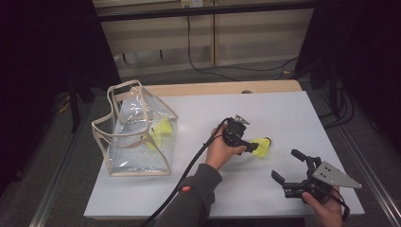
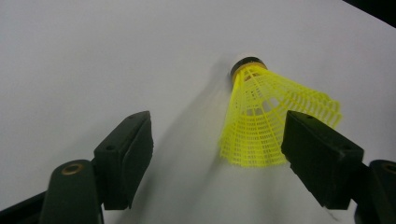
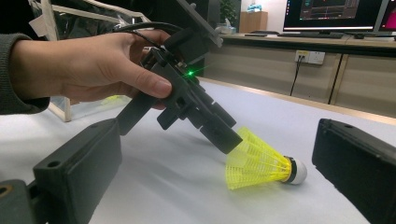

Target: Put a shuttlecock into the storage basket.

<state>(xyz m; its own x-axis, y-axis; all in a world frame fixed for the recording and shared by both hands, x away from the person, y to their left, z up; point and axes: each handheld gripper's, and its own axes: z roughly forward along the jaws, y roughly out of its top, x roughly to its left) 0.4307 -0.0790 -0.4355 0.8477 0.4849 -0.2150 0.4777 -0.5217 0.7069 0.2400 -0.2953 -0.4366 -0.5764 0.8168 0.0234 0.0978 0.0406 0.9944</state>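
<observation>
A yellow plastic shuttlecock (image 1: 263, 145) (image 2: 261, 116) (image 3: 254, 163) lies on its side on the white table (image 1: 274, 113), cork end pointing right in the high view. My left gripper (image 1: 253, 147) (image 2: 218, 120) tilts down over it, open. The mesh skirt sits between the jaws near one pad, and the other pad stands well clear. My right gripper (image 1: 285, 164) rests low near the table's front right, open wide with nothing in it and aimed at the shuttlecock. In the right gripper view, the left gripper (image 3: 229, 137) has one jaw tip at the skirt's rim.
A clear plastic bag with beige trim (image 1: 124, 86) stands at the table's left, with yellow shuttlecocks (image 1: 163, 127) inside. The left gripper's black cable (image 1: 189, 170) trails to the front edge along the sleeve. Dark stands flank the table.
</observation>
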